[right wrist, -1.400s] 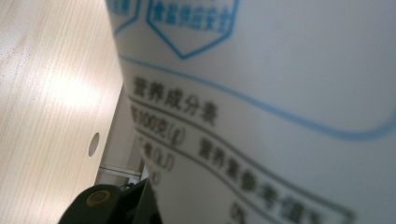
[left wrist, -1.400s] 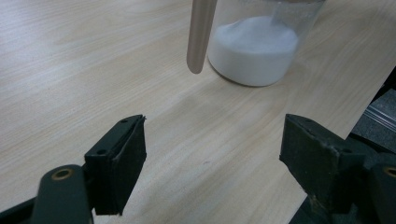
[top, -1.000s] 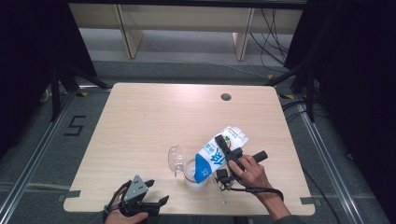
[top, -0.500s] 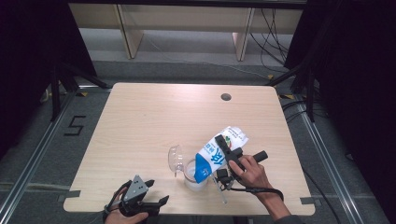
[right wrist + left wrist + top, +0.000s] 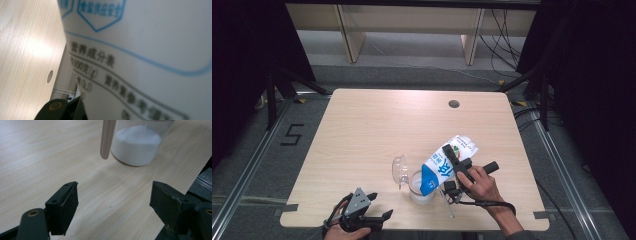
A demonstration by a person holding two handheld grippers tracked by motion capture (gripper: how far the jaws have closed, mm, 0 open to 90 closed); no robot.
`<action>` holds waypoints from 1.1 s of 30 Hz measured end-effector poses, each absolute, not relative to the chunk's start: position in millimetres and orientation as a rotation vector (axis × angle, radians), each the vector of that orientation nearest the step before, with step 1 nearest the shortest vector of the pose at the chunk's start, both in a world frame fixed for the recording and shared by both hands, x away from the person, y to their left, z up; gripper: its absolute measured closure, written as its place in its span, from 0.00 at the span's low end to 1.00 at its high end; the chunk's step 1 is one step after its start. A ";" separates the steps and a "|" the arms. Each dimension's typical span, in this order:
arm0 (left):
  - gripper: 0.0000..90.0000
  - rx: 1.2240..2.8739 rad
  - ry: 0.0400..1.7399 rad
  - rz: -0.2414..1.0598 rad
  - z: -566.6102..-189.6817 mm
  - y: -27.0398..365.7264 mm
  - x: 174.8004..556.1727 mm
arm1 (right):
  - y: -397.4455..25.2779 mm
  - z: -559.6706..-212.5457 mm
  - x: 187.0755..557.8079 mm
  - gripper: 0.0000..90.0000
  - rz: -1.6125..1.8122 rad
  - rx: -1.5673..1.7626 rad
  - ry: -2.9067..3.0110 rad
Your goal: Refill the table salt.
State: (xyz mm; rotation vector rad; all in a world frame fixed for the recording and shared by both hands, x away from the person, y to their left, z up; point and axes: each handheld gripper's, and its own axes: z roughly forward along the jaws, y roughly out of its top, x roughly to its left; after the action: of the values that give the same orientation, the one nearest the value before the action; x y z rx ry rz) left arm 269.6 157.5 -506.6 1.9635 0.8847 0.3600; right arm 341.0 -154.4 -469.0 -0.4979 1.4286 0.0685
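One soft salt bag [image 5: 446, 165], tilted spout-down over the clear jar [image 5: 421, 187] near the tabletop's [image 5: 377, 125] front edge, looks floppy and slippery; best pinched mid-body, where the right gripper [image 5: 455, 167] clamps it. Left gripper [image 5: 362, 212] rests apart, jaws wide, by a wooden stick [image 5: 107, 138].

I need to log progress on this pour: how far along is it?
Done: the clear plastic jar already holds a layer of white powder, and its clear lid lies beside it. In hand: the right gripper tilts the white-and-blue bag over the jar. Left: righting the bag, probably closing the jar; the left gripper is open and idle.
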 end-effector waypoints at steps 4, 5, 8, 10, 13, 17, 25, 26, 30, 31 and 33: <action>0.25 1.964 0.884 0.360 -506.7 157.4 269.6 | -154.4 -471.8 342.5 0.87 0.112 -0.485 1.432; 0.25 1.964 0.884 0.360 -506.6 157.5 269.5 | -154.4 -471.8 342.5 0.87 0.112 -0.485 1.432; 0.25 1.962 0.891 0.356 -506.5 157.3 269.3 | -154.8 -469.4 341.4 0.87 0.071 -0.501 1.430; 0.25 1.958 0.902 0.355 -506.7 157.0 268.8 | -154.7 -469.3 341.4 0.87 0.072 -0.501 1.429; 0.25 1.955 0.905 0.350 -506.8 156.8 268.7 | -154.0 -471.1 342.6 0.88 0.113 -0.489 1.430; 0.25 1.964 0.886 0.361 -506.4 157.5 269.5 | -154.2 -471.4 342.6 0.88 0.113 -0.483 1.434; 0.25 1.963 0.893 0.362 -506.3 157.2 269.0 | -153.4 -472.1 343.7 0.88 0.127 -0.482 1.439; 0.25 1.960 0.903 0.358 -506.5 156.9 268.7 | -153.4 -472.4 343.7 0.88 0.126 -0.480 1.440; 0.25 1.960 0.902 0.360 -506.4 157.1 268.7 | -153.9 -472.8 344.1 0.88 0.125 -0.475 1.443; 0.25 1.967 0.886 0.366 -506.1 157.6 269.5 | -153.5 -471.7 343.9 0.88 0.117 -0.485 1.437; 0.25 1.965 0.888 0.364 -506.1 157.4 269.2 | -153.8 -472.6 344.0 0.88 0.125 -0.474 1.443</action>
State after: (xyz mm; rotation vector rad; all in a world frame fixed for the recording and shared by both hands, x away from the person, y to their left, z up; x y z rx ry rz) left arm 269.2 157.4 -506.1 1.9653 0.8884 0.3641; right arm 344.0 -153.8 -472.6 -0.4738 1.4428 0.1253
